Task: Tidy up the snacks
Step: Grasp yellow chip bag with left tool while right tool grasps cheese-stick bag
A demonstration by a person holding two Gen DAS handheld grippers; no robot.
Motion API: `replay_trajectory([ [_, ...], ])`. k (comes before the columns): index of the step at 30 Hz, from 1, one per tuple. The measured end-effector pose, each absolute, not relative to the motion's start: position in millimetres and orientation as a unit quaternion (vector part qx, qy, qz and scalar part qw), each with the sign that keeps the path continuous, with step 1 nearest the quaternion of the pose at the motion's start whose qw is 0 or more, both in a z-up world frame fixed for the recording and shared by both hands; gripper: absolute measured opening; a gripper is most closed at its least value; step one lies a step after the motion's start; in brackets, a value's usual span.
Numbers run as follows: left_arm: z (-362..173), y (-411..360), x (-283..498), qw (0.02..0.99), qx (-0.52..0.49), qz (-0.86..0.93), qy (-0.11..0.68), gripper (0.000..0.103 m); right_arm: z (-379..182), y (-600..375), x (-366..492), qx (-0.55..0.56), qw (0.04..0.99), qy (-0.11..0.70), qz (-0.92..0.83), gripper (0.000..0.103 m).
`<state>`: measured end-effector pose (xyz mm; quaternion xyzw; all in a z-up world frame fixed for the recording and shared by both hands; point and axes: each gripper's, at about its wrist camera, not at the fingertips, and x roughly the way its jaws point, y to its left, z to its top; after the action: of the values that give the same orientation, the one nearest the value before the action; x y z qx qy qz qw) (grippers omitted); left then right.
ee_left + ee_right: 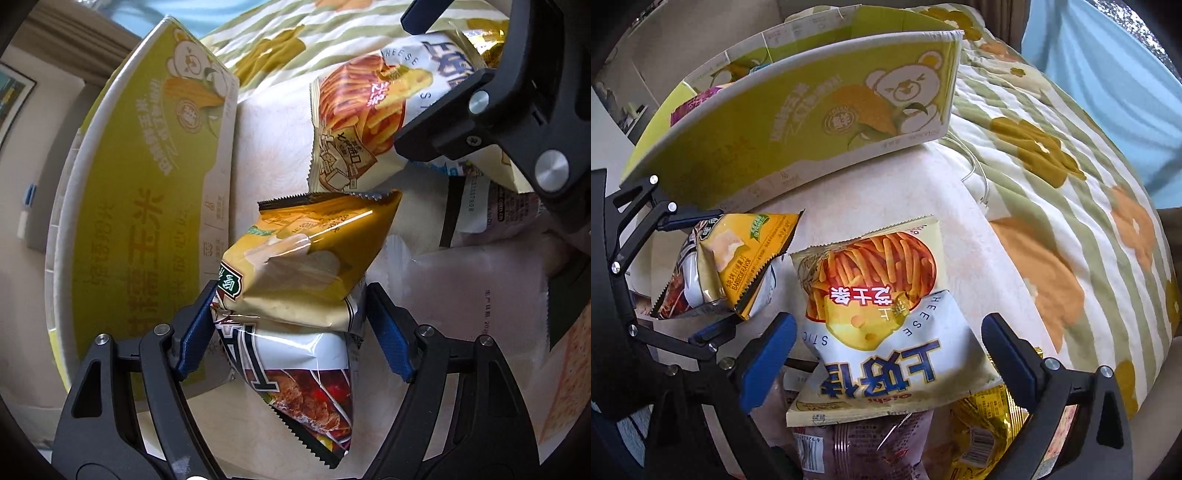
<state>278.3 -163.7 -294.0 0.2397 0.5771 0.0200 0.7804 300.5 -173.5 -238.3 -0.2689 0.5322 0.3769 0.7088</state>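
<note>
My left gripper is shut on two small snack packets held together: a yellow chip packet on top of a white and red barbecue packet. They also show in the right wrist view, lifted off the surface. My right gripper is open, its blue pads on either side of a white cheese sticks bag that lies on the pile. That bag shows in the left wrist view too. A green cardboard box with a bear print stands open behind, with snacks inside.
Under the cheese sticks bag lie a pinkish packet and a gold packet. The snacks rest on a cream cloth over a flower-patterned quilt. A blue curtain hangs at the right.
</note>
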Motion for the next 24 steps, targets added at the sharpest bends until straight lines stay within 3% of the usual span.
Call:
replay_trajectory([
  [3,-291.1,-162.0,277.7,0.783,0.237,0.018,0.575,0.061,-242.9,-171.3,303.8,-0.270,0.702,0.537,0.381,0.100],
  [6,-287.7,-158.4,277.4,0.786,0.226,0.013,0.575,0.055,-249.6,-167.2,305.4,-0.278,0.695,0.542,0.382,0.100],
  [16,-268.3,-147.8,275.3,0.799,0.176,0.003,0.575,0.054,-263.4,-159.1,305.6,-0.293,0.688,0.545,0.378,0.100],
  [24,-254.0,-151.8,266.0,0.810,0.175,-0.002,0.560,0.054,-253.6,-164.4,304.0,-0.284,0.707,0.546,0.349,0.078],
])
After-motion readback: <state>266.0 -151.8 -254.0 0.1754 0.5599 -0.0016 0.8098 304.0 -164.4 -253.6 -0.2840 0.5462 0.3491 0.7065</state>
